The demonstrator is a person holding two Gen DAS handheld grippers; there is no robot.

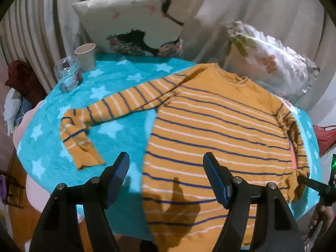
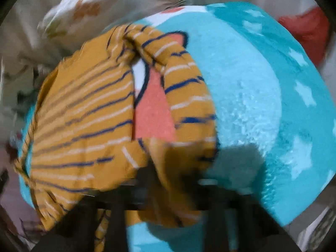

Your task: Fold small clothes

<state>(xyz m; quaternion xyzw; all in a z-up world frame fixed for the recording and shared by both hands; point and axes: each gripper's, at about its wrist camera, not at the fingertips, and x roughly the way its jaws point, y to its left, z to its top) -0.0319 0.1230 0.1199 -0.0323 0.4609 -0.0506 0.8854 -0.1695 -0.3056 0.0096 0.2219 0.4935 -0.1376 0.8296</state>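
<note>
Striped sweater flat on star blanket. Left gripper hovers over near hem, fingers apart. Right gripper blurred, apparently pinched shut on right sleeve. Jar, cup far left.

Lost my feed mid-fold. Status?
Left gripper open above shirt. Right gripper shut on right sleeve. Jar, cup clear of fold.
</note>
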